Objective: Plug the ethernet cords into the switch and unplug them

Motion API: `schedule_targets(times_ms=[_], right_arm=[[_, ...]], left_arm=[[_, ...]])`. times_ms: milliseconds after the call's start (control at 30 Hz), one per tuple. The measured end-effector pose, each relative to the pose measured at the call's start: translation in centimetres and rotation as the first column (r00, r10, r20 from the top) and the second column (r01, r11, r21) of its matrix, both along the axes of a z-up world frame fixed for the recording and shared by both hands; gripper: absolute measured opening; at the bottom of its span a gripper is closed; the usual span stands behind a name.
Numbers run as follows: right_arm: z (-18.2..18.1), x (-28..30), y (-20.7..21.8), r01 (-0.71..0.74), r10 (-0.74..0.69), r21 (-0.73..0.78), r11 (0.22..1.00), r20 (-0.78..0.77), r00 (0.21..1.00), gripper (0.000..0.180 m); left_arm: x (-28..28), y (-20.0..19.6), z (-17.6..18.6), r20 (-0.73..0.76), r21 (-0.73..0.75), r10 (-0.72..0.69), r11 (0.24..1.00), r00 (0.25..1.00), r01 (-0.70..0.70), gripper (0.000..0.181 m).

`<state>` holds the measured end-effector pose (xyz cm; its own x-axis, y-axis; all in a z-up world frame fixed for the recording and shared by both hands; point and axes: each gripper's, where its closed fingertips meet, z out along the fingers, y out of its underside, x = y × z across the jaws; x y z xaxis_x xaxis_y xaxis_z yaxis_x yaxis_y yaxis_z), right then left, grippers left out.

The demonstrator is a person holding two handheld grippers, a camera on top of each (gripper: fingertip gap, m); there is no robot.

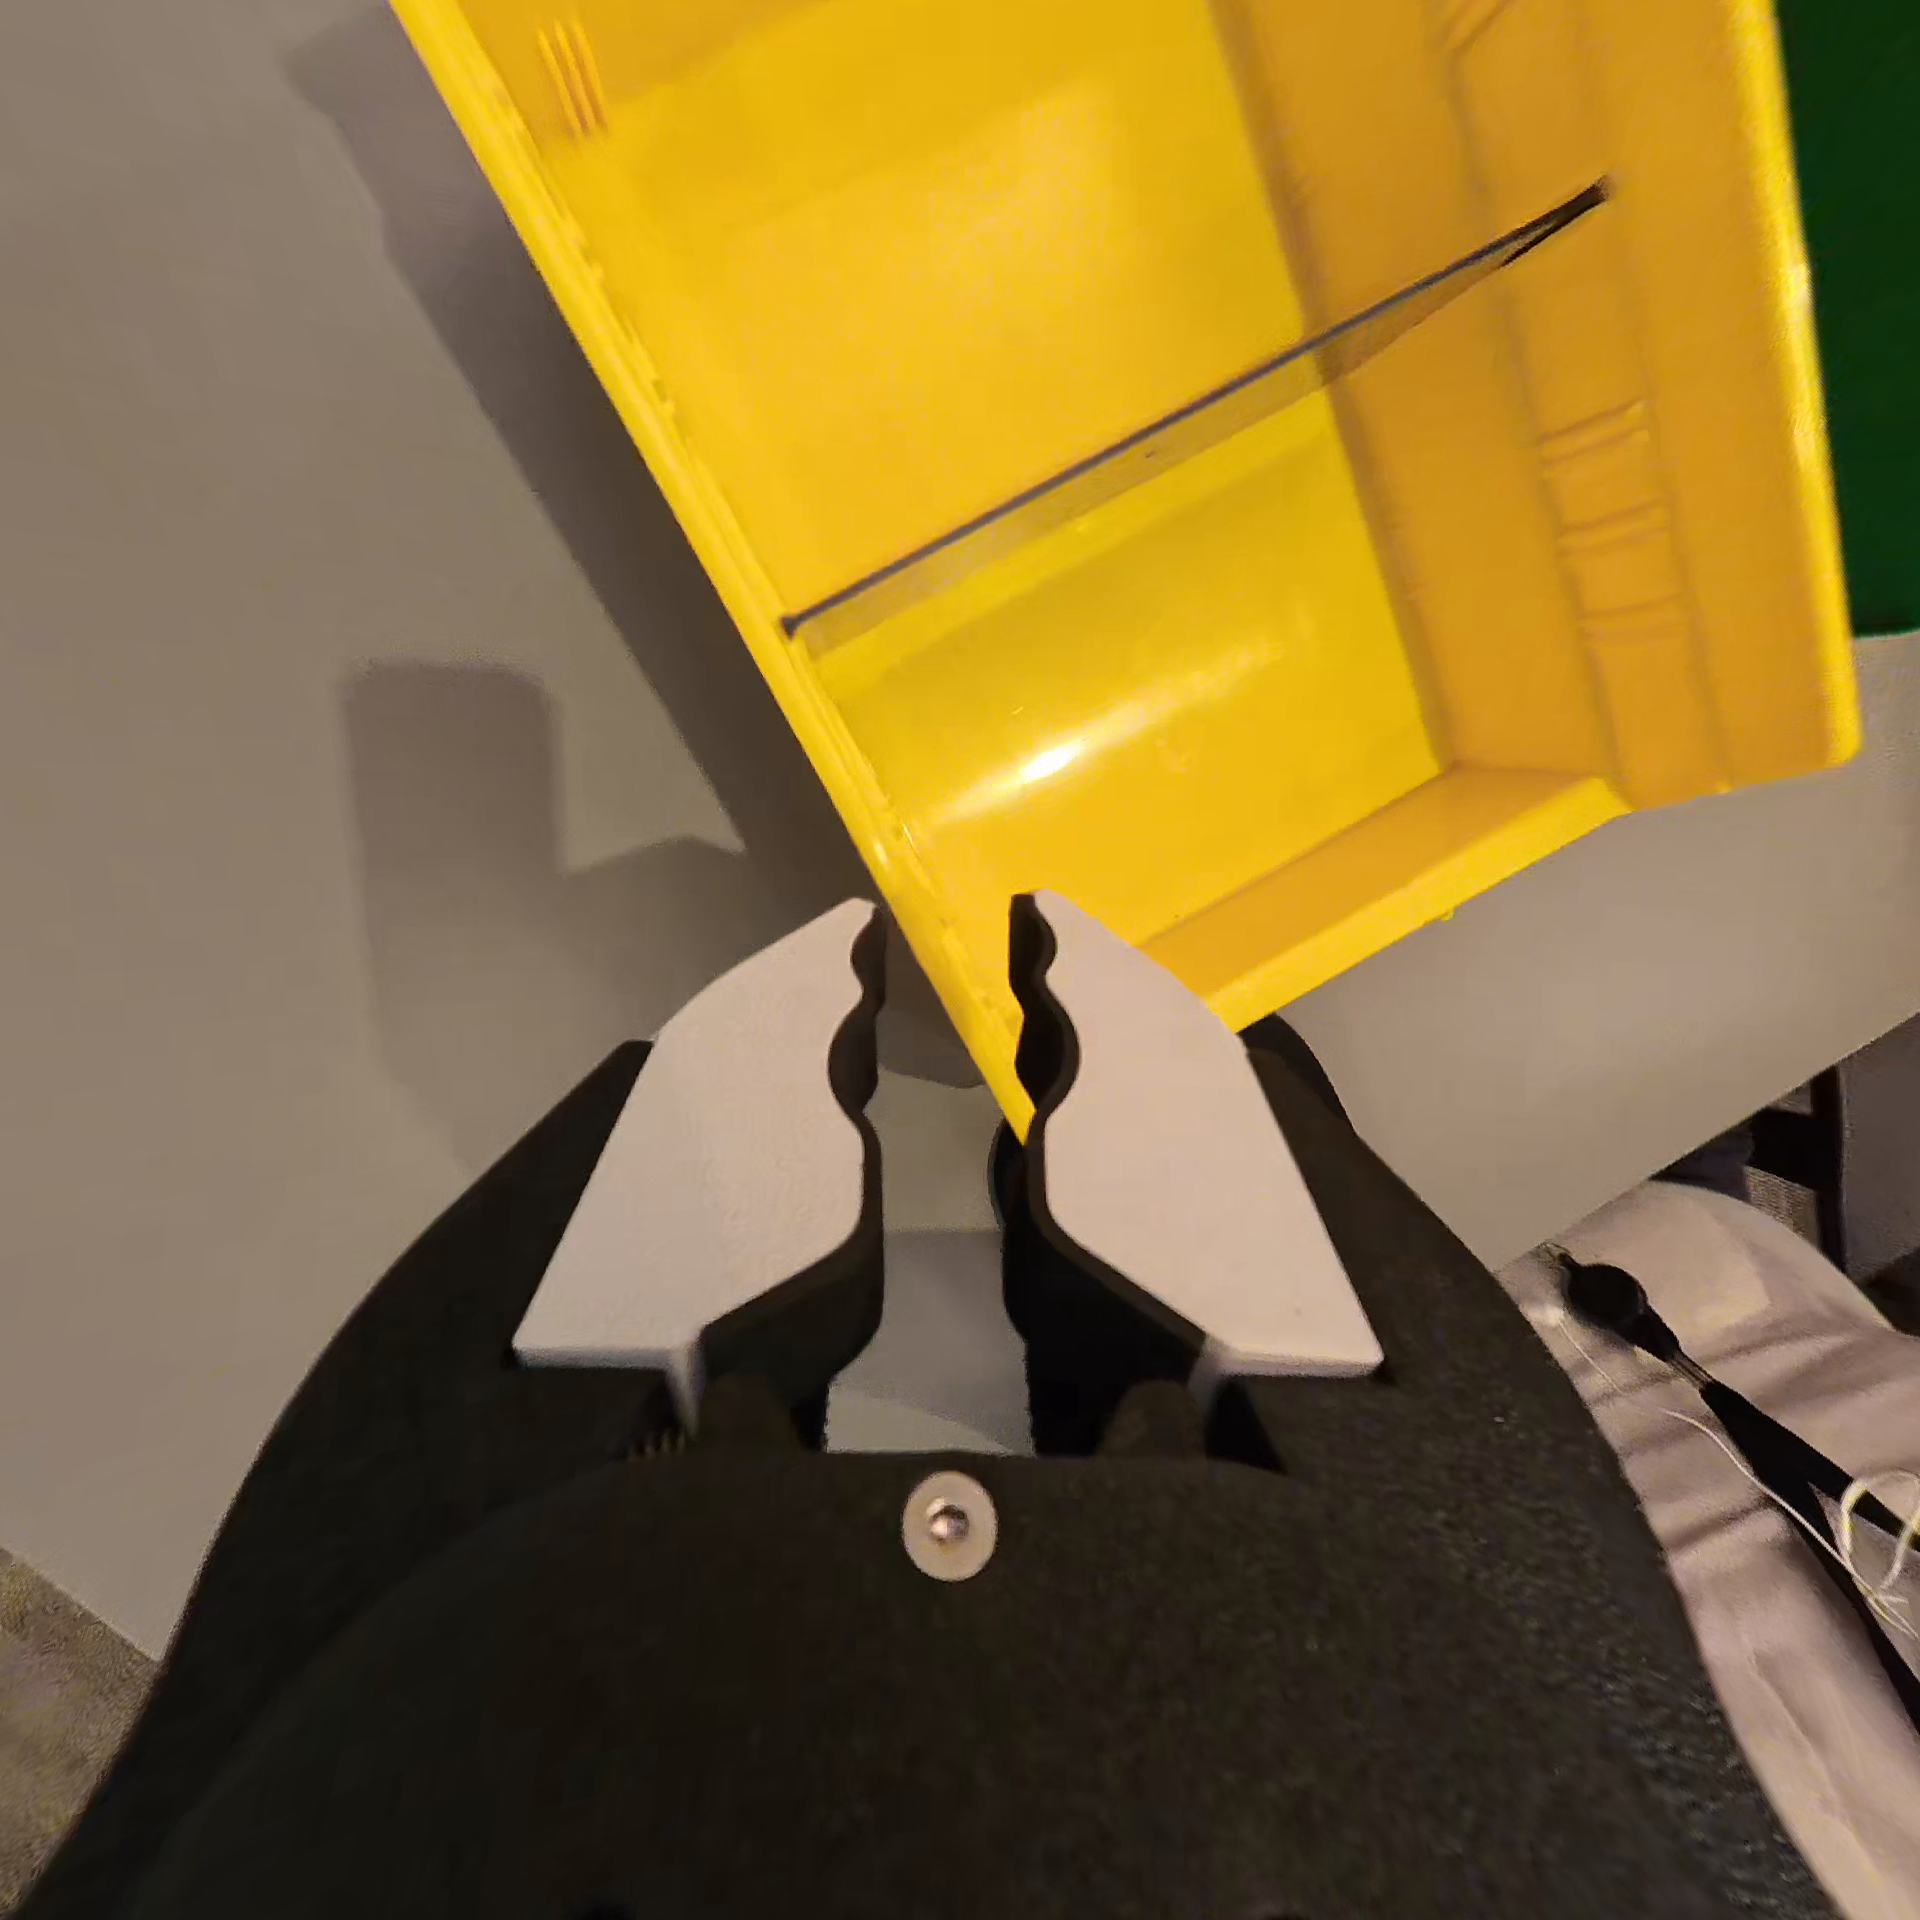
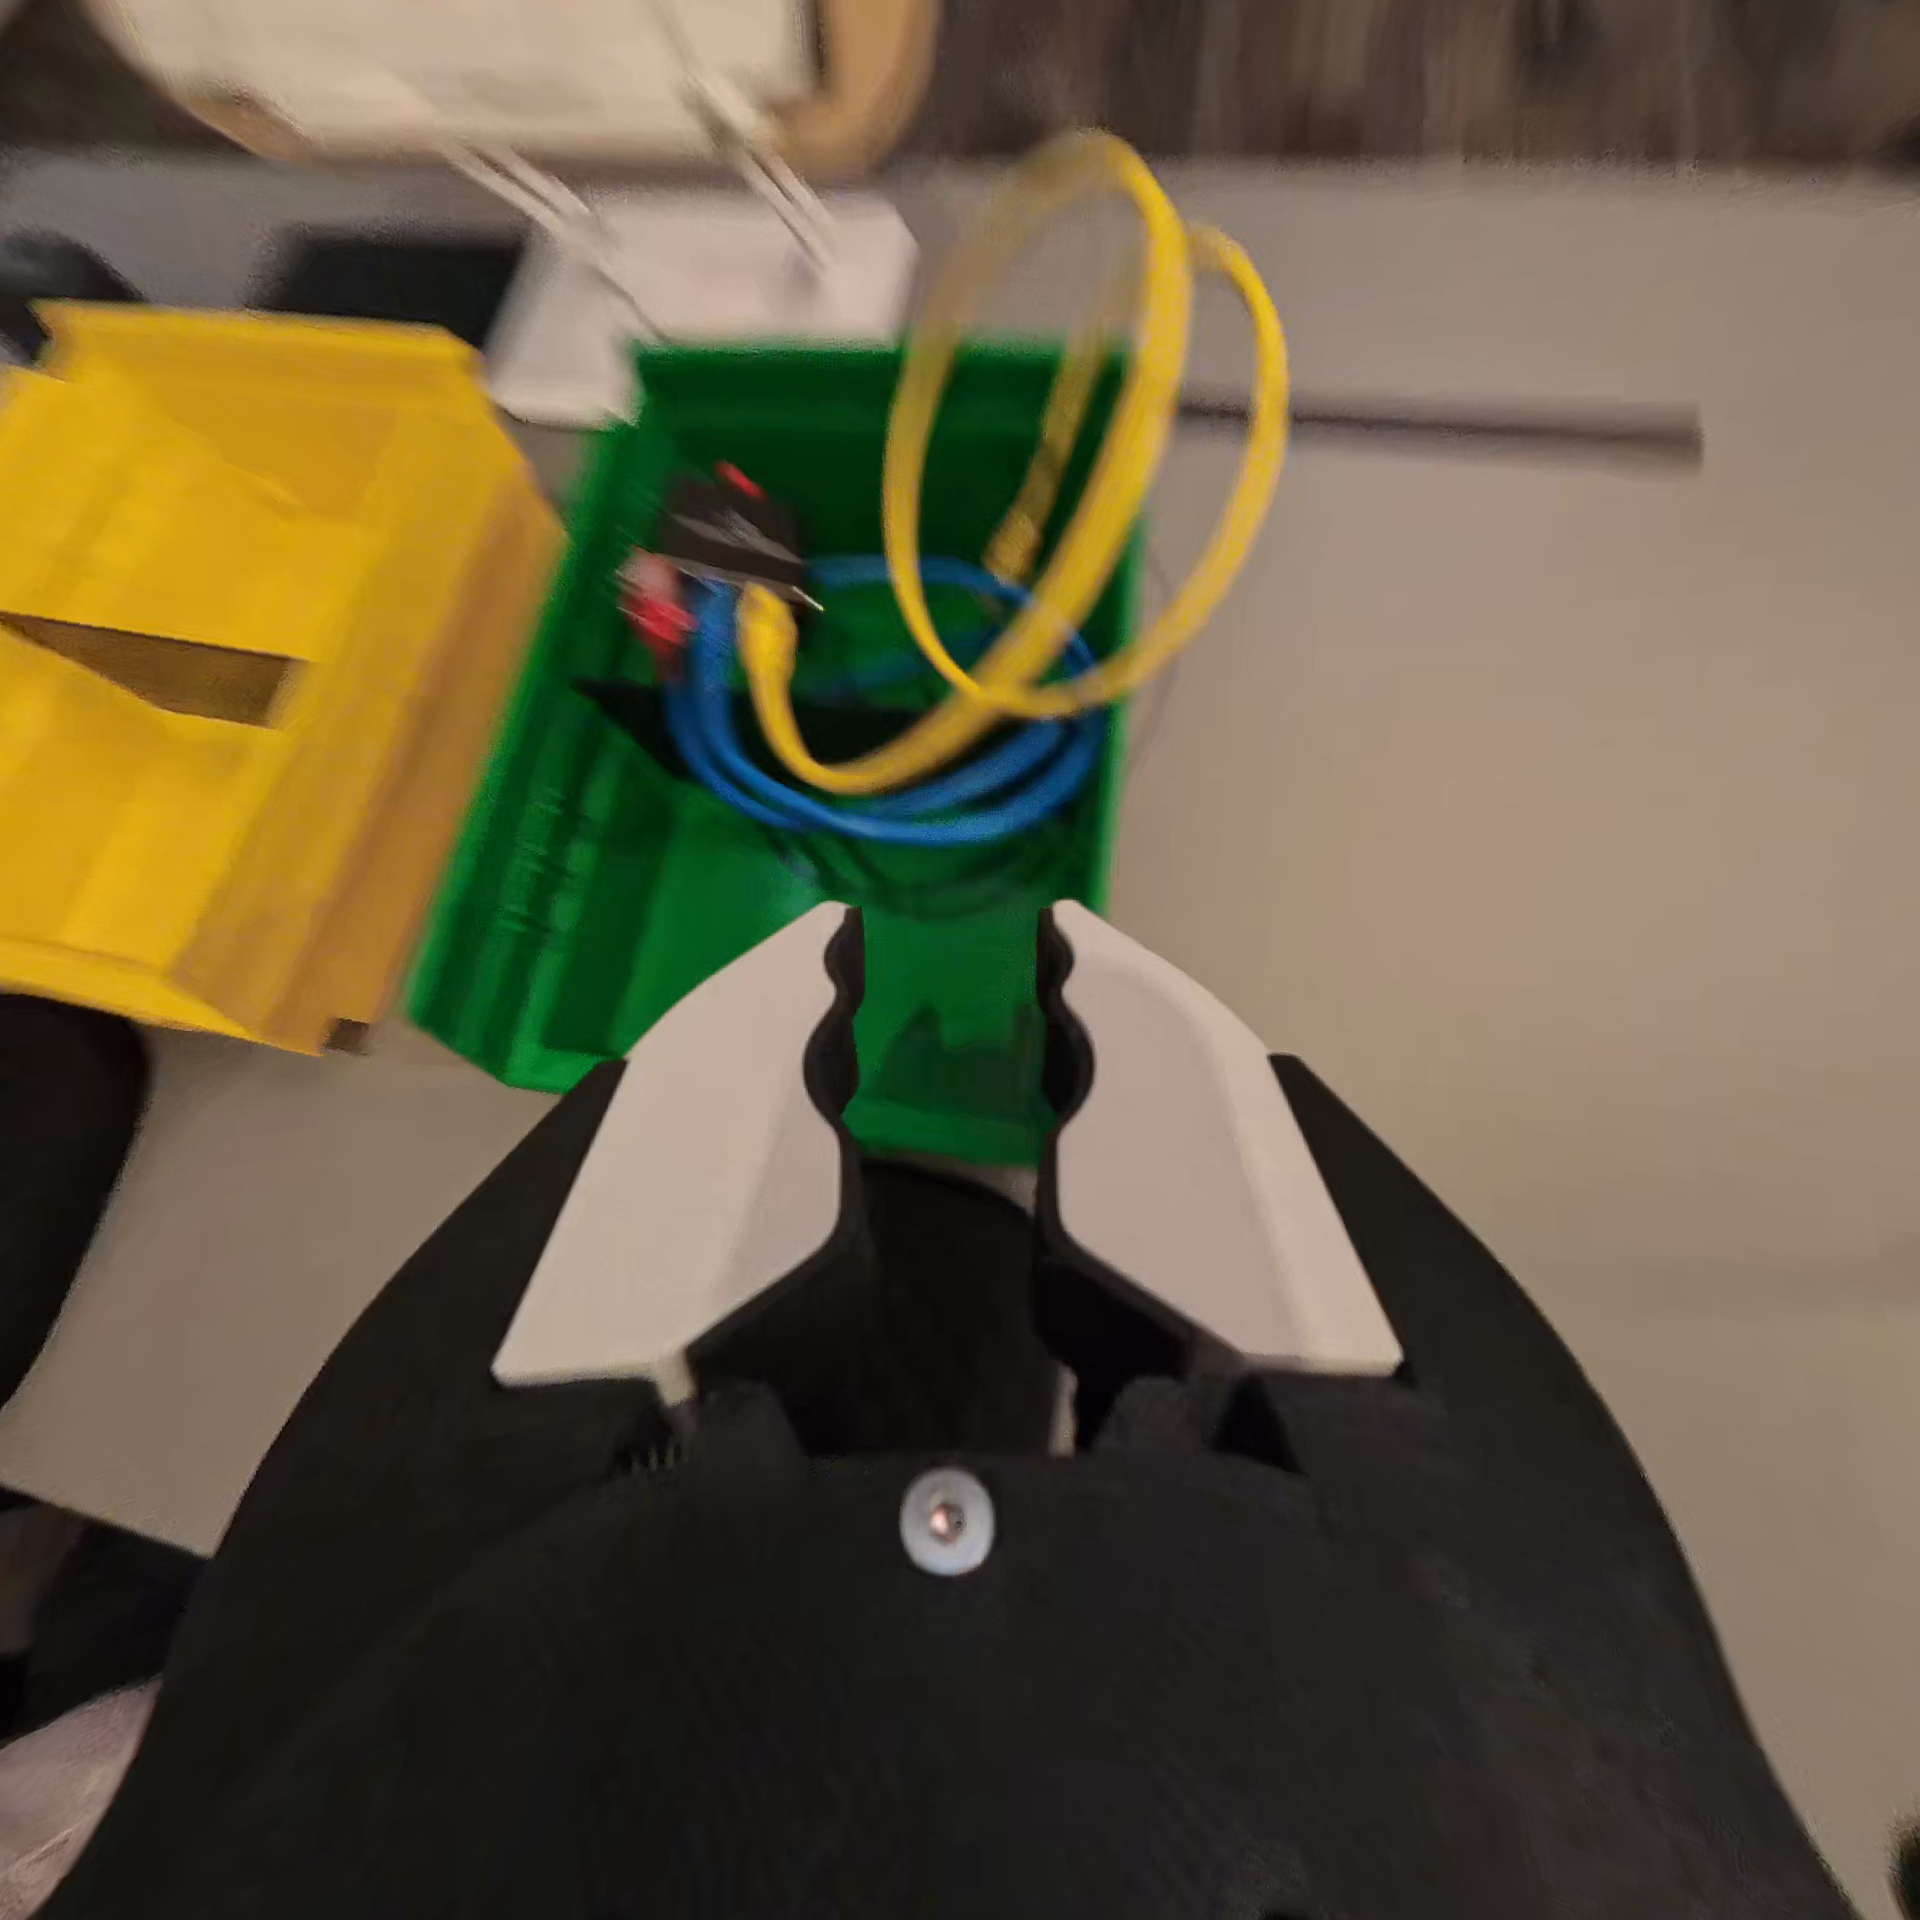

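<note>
In the left wrist view, an empty yellow bin (image 1: pixel 1039 416) with a thin divider hangs tilted over the grey table. My left gripper (image 1: pixel 948 914) is shut on its near side wall, one finger on each side. In the blurred right wrist view the yellow bin (image 2: pixel 260 520) is at the left, beside a green bin (image 2: pixel 520 852). The green bin holds a black switch (image 2: pixel 727 530), a coiled blue cord (image 2: pixel 883 821) and a looping yellow cord (image 2: pixel 1174 312) that rises above the rim. My right gripper (image 2: pixel 948 920) is open and empty over the green bin's near wall.
The grey table (image 1: pixel 260 520) stretches left of the yellow bin. A grey cloth with a black strap (image 1: pixel 1662 1455) lies at the lower right. Small red parts (image 2: pixel 655 613) sit by the switch. White papers (image 2: pixel 707 281) lie behind the green bin. Some 50 cm of space lies between my two pairs of fingers.
</note>
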<state>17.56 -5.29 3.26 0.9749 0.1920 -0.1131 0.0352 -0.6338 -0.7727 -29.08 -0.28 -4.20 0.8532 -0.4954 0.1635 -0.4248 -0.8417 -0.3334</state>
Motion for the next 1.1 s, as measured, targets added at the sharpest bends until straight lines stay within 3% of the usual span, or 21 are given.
schedule_targets(times_ms=[67, 133, 233, 400, 567, 967, 1100], right_arm=[[3.3, -5.7, -0.3, -0.179, 0.189, 0.216, 0.96, -0.026, 0.982, 0.048], [5.9, -13.0, -0.9, -0.368, 0.426, 0.39, 0.844, -0.072, 0.902, 0.054], [3.6, -21.0, -0.2, -0.545, 0.573, 0.193, 0.816, -0.146, 0.806, 0.055], [-3.0, -25.4, 4.3, -0.492, 0.487, -0.148, 0.858, -0.069, 0.871, 0.049], [-7.2, -26.0, 6.4, -0.379, 0.441, -0.358, 0.853, 0.106, 0.891, 0.049], [-14.8, -27.2, 7.7, -0.16, 0.17, -0.643, 0.749, -0.047, 0.984, 0.045], [-15.2, -28.0, 7.6, -0.174, 0.15, -0.681, 0.711, -0.096, 0.984, 0.015]], left_arm=[[0.2, -0.2, 1.3, -0.003, 0.068, -0.028, 0.997, 1.0, 0.028, 0.022], [0.6, -0.4, 2.6, -0.01, 0.136, -0.052, 0.989, 0.999, 0.053, 0.022], [1.5, -0.6, 4.5, -0.018, 0.23, -0.084, 0.969, 0.996, 0.086, 0.022], [3.1, -1.1, 6.7, -0.074, 0.355, -0.145, 0.921, 0.987, 0.162, 0.022], [3.2, -1.2, 7.4, -0.08, 0.398, -0.167, 0.898, 0.983, 0.185, 0.023], [3.1, -1.2, 8.3, -0.019, 0.436, -0.189, 0.882, 0.982, 0.178, 0.022], [4.4, -1.5, 8.3, -0.047, 0.437, -0.235, 0.869, 0.971, 0.231, 0.022]])
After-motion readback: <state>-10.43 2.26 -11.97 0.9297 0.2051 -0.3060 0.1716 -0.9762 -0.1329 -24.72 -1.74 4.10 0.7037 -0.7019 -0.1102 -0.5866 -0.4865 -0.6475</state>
